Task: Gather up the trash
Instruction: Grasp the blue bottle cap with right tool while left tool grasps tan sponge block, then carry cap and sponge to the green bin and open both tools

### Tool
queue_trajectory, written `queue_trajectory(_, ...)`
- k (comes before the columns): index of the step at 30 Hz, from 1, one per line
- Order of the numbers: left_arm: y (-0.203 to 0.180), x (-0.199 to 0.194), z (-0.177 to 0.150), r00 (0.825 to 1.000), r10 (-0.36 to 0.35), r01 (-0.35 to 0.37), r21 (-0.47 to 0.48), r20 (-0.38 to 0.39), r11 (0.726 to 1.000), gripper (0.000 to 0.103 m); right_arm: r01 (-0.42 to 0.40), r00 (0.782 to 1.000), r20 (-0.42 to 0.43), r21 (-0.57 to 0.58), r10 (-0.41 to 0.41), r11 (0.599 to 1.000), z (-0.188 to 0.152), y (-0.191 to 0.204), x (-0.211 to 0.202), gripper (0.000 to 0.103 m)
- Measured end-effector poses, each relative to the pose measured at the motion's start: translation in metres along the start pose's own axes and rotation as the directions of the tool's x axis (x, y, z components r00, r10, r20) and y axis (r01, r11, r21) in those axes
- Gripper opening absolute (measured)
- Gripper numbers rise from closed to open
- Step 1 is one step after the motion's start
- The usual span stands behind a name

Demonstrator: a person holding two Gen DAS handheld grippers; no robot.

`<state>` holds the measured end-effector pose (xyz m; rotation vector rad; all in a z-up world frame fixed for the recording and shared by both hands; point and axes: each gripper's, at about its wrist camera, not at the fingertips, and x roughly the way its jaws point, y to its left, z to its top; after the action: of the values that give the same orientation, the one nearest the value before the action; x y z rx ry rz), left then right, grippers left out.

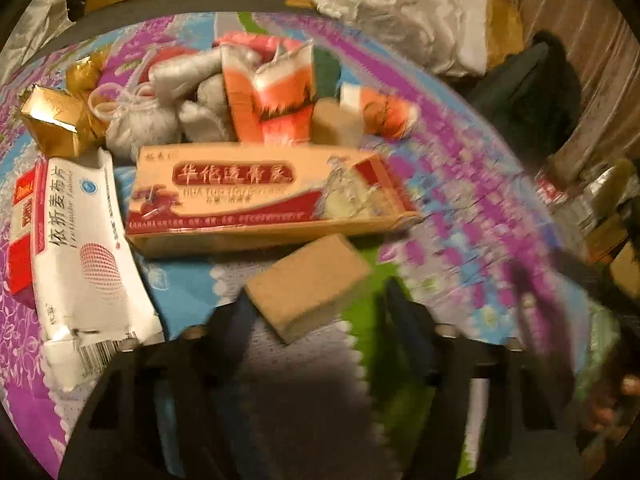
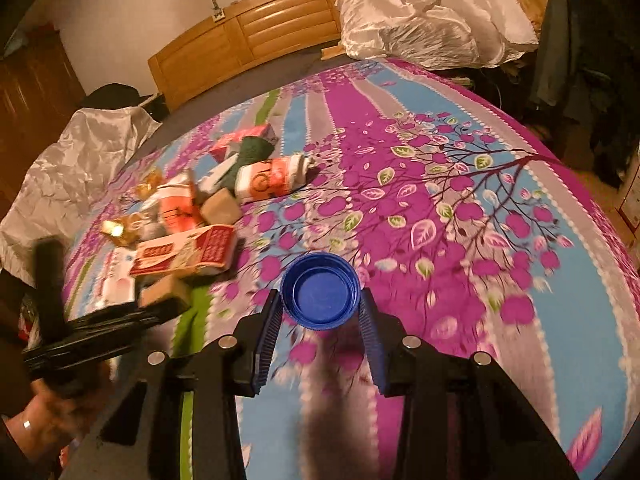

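Floral bedspread (image 2: 460,208) carries heaped packaging; right gripper (image 2: 320,316) jaws clamp blue cap (image 2: 320,290), left gripper (image 1: 320,320) jaws wide around brown block (image 1: 306,280).

colours crowding a purple, blue and grey bedspread (image 2: 460,208)
a magenta leaf-and-branch print is spreading across the bedspread, with a green stripe running down it; a deep blue cap (image 2: 320,290) is sitting between blue ribbed pads (image 2: 266,340) on the black right gripper (image 2: 320,320); a long box (image 1: 264,196) is showing peach and dark red with red lettering, a small box (image 1: 306,288) plain tan, a packet (image 1: 86,248) white with a red dotted patch, and a wrapper (image 1: 52,120) is glinting gold
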<state>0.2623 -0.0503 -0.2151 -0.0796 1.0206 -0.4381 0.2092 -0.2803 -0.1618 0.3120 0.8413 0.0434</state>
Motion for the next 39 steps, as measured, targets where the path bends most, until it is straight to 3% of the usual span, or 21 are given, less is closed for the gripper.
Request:
queue_trajectory(5, 0.002, -0.026, -0.014, 0.997, -0.071, 0.071, -0.055, 0.007, 0.996, 0.044, -0.031, 0.999, 0.010, 0.010, 0.031, 0.999, -0.011, 0.006, -0.032, 0.041)
queue_trajectory(9, -0.014, -0.056, -0.034, 0.996, -0.094, 0.094, -0.047, -0.001, 0.994, 0.044, -0.057, 0.998, 0.025, 0.011, 0.057, 0.998, -0.022, 0.010, -0.061, 0.041)
queue_trajectory(15, -0.085, -0.082, -0.033, 0.988, -0.157, 0.155, 0.089, 0.011, 0.984, 0.044, -0.041, 0.992, 0.117, 0.027, 0.037, 0.999, -0.033, -0.007, -0.138, 0.041)
queue_trajectory(19, -0.156, -0.098, -0.020, 0.966, -0.256, 0.246, 0.204, 0.025, 0.947, 0.044, 0.047, 0.979, 0.191, 0.099, -0.065, 0.994, -0.046, -0.051, -0.209, 0.041)
queue_trajectory(21, -0.192, -0.100, -0.015, 0.952, -0.305, 0.292, 0.255, 0.014, 0.922, 0.044, 0.107, 0.965, 0.221, 0.144, -0.138, 0.984, -0.054, -0.076, -0.243, 0.041)
queue_trajectory(25, -0.285, -0.100, -0.014, 0.913, -0.407, 0.391, 0.384, -0.043, 0.837, 0.044, 0.248, 0.914, 0.257, 0.254, -0.313, 0.935, -0.076, -0.131, -0.313, 0.041)
queue_trajectory(28, -0.349, -0.093, -0.022, 0.888, -0.448, 0.442, 0.460, -0.105, 0.770, 0.044, 0.378, 0.851, 0.231, 0.355, -0.472, 0.855, -0.101, -0.182, -0.368, 0.041)
queue_trajectory(31, -0.413, -0.085, -0.035, 0.859, -0.477, 0.500, 0.506, -0.186, 0.703, 0.044, 0.464, 0.792, 0.184, 0.437, -0.582, 0.771, -0.128, -0.224, -0.408, 0.041)
queue_trajectory(34, -0.471, -0.077, -0.052, 0.834, -0.487, 0.541, 0.553, -0.259, 0.633, 0.044, 0.503, 0.756, 0.140, 0.502, -0.640, 0.704, -0.149, -0.257, -0.434, 0.041)
queue_trajectory(36, -0.506, -0.071, -0.065, 0.826, -0.483, 0.553, 0.586, -0.291, 0.592, 0.044, 0.512, 0.740, 0.122, 0.536, -0.661, 0.672, -0.159, -0.274, -0.443, 0.041)
queue_trajectory(39, -0.543, -0.062, -0.083, 0.832, -0.455, 0.544, 0.629, -0.318, 0.555, 0.044, 0.487, 0.751, 0.119, 0.564, -0.649, 0.667, -0.172, -0.294, -0.451, 0.041)
